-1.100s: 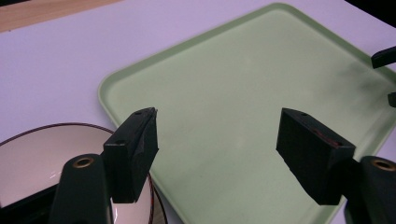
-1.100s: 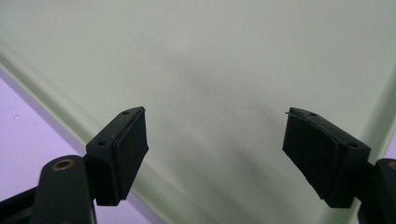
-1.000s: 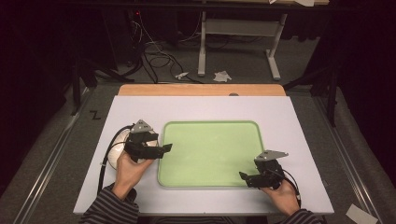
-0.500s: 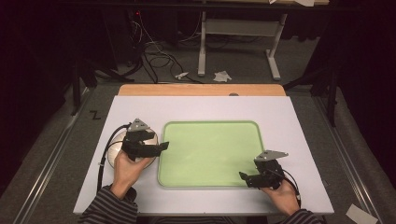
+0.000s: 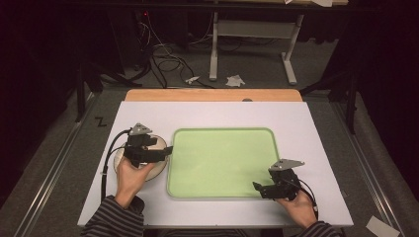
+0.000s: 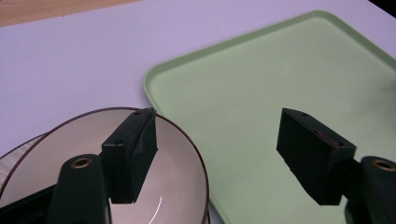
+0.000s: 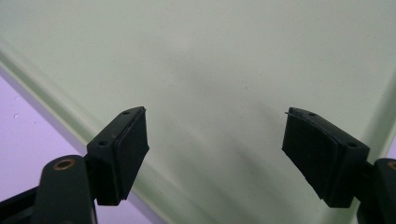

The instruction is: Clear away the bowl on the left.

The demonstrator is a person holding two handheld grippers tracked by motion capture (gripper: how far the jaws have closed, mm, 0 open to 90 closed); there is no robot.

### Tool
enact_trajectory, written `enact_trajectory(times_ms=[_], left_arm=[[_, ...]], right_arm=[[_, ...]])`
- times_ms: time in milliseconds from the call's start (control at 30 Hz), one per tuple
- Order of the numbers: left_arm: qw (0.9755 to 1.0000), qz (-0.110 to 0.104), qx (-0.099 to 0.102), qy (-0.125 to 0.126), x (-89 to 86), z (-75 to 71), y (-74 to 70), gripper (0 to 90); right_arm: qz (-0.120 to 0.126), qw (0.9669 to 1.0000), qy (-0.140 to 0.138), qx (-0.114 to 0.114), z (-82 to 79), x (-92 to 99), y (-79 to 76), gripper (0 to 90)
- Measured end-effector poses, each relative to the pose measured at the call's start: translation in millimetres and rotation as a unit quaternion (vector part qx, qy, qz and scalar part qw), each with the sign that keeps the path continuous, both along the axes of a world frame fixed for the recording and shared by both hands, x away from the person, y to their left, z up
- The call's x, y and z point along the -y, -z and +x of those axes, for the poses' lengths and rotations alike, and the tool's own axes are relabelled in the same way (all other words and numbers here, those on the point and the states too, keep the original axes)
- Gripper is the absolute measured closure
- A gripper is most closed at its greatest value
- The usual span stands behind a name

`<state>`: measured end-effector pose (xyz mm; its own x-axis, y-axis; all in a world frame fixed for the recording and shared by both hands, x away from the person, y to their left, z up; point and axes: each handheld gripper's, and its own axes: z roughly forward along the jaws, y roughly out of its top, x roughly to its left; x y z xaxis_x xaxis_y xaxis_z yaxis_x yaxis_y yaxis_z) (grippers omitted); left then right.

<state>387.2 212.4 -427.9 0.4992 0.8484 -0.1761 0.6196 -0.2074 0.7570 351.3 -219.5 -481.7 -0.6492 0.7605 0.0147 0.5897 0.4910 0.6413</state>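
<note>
Risk first: your left tool stands wide open and holds nothing, one jaw over the bowl, the other out over the tray. Close from here and you may catch only the thin dark rim, so the bowl could tip or skid toward the tray's raised lip. There looks to be a second rim just under the first at the bowl's left side, perhaps a stack; if so, a shallow pinch may lift one and drag the other. The bowl sits on the worktop near its left edge, just beside the tray's left edge, whether touching or not you cannot tell from above. In the left gripper view its near rim passes right at the tip of the left jaw, with the bowl's hollow below that jaw. Your right tool is also wide open and empty, low at the tray's front right corner, jaws spanning bare tray floor; a drop there could knock the tray into the bowl.
</note>
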Motion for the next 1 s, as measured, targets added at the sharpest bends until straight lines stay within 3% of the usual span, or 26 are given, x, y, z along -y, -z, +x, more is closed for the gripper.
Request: enact_trajectory(times_ms=[533, 1000], left_arm=[[0.9995, 0.001, -0.015, -0.026, -14.7, 7.2, 4.1, 29.4], [0.9986, 0.018, -0.022, -0.045, -22.2, 12.7, 8.5, 30.7]], right_arm=[[-0.004, 1.0, -0.008, -0.003, -0.4, -1.9, 1.0, 23.8], [-0.004, 0.9999, -0.011, -0.004, -0.3, -2.4, 1.7, 23.8]])
